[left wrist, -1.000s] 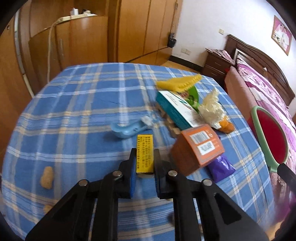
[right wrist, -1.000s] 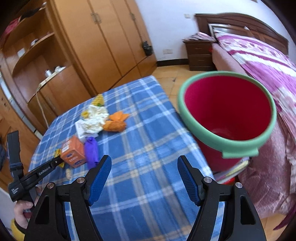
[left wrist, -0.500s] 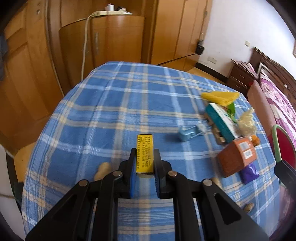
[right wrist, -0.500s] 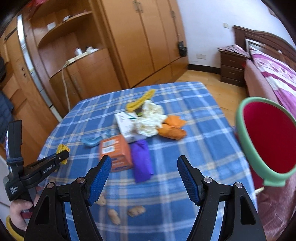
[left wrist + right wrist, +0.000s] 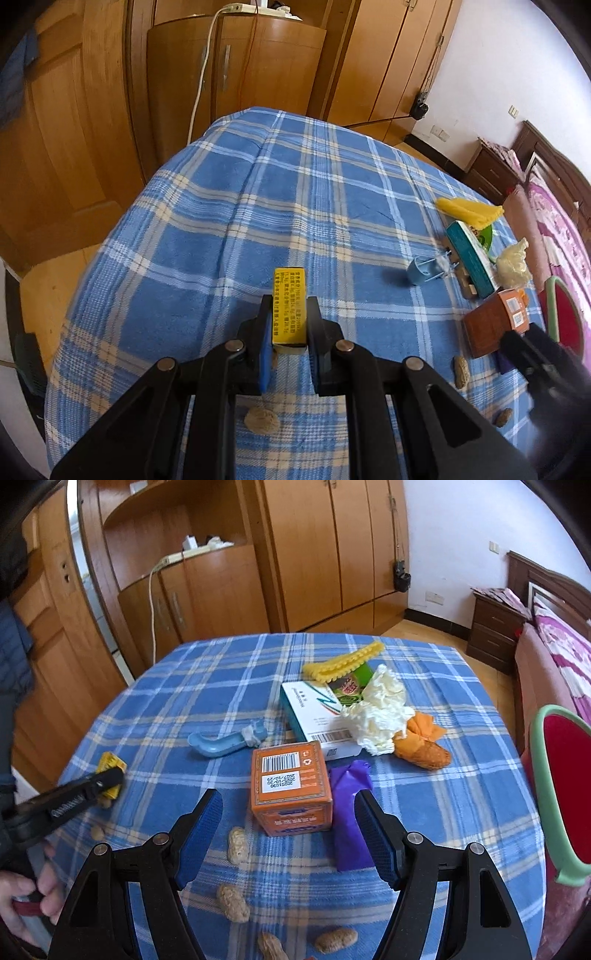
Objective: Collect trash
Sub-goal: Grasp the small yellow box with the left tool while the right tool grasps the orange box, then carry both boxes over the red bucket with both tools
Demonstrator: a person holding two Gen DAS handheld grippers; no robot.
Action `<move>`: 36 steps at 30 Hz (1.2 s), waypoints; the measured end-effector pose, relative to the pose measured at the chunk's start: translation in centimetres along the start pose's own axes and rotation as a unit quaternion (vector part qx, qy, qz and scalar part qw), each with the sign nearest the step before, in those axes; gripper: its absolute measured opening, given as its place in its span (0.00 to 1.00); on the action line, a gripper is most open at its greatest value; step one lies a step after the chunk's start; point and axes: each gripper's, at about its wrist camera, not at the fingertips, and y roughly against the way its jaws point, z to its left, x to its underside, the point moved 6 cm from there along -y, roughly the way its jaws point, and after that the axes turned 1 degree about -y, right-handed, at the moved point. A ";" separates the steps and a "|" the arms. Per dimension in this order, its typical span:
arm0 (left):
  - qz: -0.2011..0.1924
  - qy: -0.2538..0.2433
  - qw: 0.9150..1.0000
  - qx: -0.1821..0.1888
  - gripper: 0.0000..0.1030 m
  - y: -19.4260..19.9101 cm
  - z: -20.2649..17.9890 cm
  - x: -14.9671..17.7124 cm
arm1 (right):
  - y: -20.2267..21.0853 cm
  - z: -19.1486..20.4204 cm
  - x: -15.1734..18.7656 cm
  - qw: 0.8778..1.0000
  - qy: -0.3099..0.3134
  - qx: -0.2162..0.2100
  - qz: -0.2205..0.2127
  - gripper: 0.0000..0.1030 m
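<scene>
A blue plaid tablecloth [image 5: 221,686] covers the table. At its right edge stands my red plastic bin with a green rim [image 5: 561,786]; its inside is mostly cut off from view. An orange cardboard box [image 5: 291,786] sits ahead of my right claw [image 5: 290,830], whose jaws stand apart, empty. My left claw [image 5: 290,332] is clamped on a small yellow printed box [image 5: 289,306] above the cloth. Peanut shells [image 5: 236,845] lie scattered nearby.
</scene>
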 end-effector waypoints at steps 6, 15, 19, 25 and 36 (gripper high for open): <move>0.000 0.003 1.000 0.007 0.15 0.0 0.2 -0.1 | -1.2 -0.4 0.2 1.000 -0.011 0.005 0.010 0.73; 0.000 0.004 1.000 0.010 0.15 -0.1 0.2 -0.1 | -1.2 -0.6 0.2 1.000 -0.017 -0.006 0.004 0.47; -0.010 -0.006 1.000 0.017 0.15 0.4 -0.3 -0.2 | -0.1 -0.7 0.0 0.999 -0.027 -0.019 -0.012 0.47; -0.022 -0.025 0.999 0.038 0.15 1.9 -2.4 -0.5 | 2.7 -1.4 -0.5 0.998 -0.044 -0.031 -0.045 0.47; -0.032 -0.076 0.992 0.093 0.15 4.5 -8.3 -0.7 | 8.0 -5.3 -0.9 0.991 -0.087 -0.016 -0.098 0.47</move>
